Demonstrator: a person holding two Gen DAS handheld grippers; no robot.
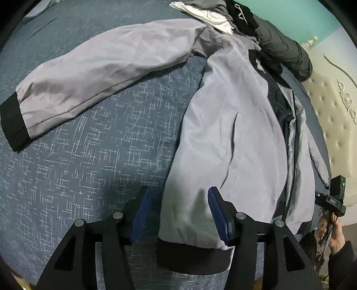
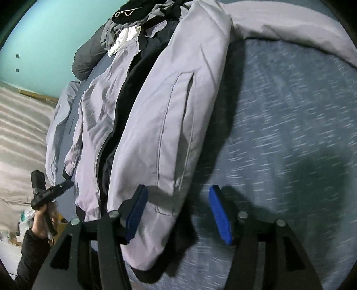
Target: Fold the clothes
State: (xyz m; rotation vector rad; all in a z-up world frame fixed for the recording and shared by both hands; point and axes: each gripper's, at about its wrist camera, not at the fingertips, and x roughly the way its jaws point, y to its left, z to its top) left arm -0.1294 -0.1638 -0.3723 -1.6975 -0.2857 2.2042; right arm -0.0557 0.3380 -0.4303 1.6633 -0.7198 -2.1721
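Bed (image 1: 78,174), blue-grey w/ pale flecks, is carrying everything. Jacket (image 1: 234,138), light grey w/ black cuffs and hem, is lying on it front up, zip open, dark lining showing. One sleeve (image 1: 100,73) is stretching out flat to the side, black cuff (image 1: 13,125) at its end. Pile (image 1: 223,15) of dark, grey and white clothes is sitting past the collar, next to a dark padded item (image 1: 283,49).

L gripper (image 1: 176,214): jaws are standing wide, blue pads (image 1: 140,216) apart, holding nothing. Jacket's bottom corner w/ black hem (image 1: 191,254) is lying betw. the fingers; contact can't be confirmed.

R gripper (image 2: 176,214): jaws are also standing wide, empty. Jacket's lower edge (image 2: 156,223) is sitting betw. the pads, overlapping the L-side pad (image 2: 136,214) in view; touching or not can't be told.

Each cam is showing the other gripper's handle in a hand (image 2: 42,220) at frame edge, fingers cut off. R view is blurring across the bed (image 2: 290,133). Far sleeve is mostly hidden under the body.
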